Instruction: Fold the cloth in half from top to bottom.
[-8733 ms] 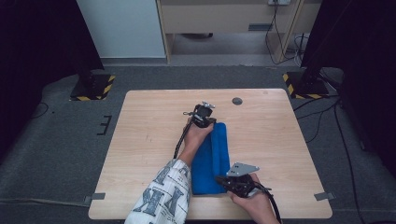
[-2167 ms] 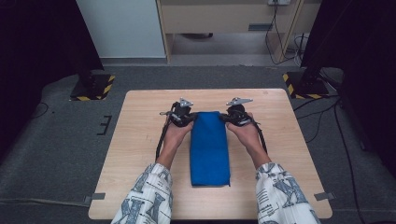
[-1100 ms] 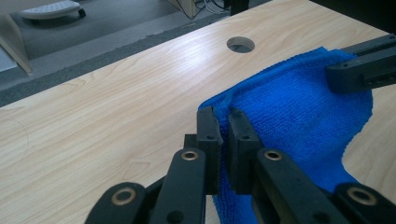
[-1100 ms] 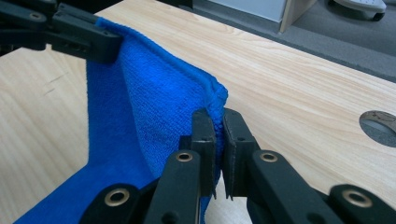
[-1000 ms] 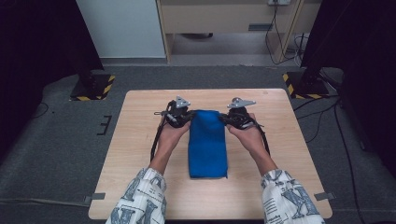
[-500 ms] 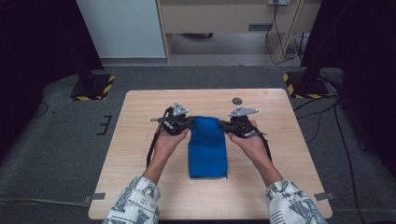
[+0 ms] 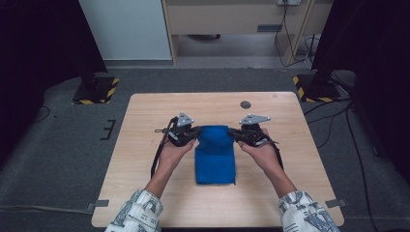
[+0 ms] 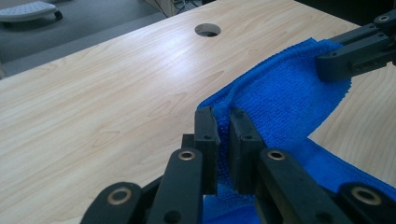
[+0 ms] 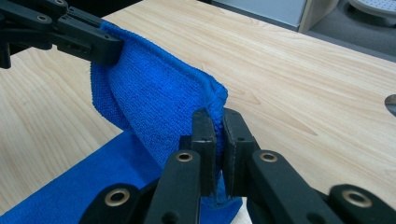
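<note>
Closest to you in the high view are your two patterned sleeves (image 7: 138, 212), coming up from the bottom edge on either side of centre. Between your forearms lies the blue towel (image 7: 215, 154), a folded strip running up the middle of the wooden table (image 7: 145, 145); its near end lies flat on the wood in the lower middle of the frame.

A bit further up, your left gripper (image 7: 189, 134) sits just left of centre and your right gripper (image 7: 238, 133) just right of centre, each at a far corner of the towel. Both are clamped on it. In the left gripper view, the left gripper (image 8: 223, 135) has its jaws squeezed together on the towel's (image 8: 289, 98) hemmed edge at the bottom middle, and the other gripper bites the opposite corner at the upper right. Same deal mirrored in the right gripper view: the right gripper (image 9: 215, 133) pinches the corner in the lower middle, with the towel (image 9: 149, 98) arching up off the table towards the other gripper at the upper left. So the far end is lifted and curled over, while the rest stays on the wood.

Past the grippers, a small round hole (image 7: 245, 104) sits in the tabletop, upper middle, well apart from the towel. Beyond the table edge there's grey floor (image 7: 63, 145).
</note>
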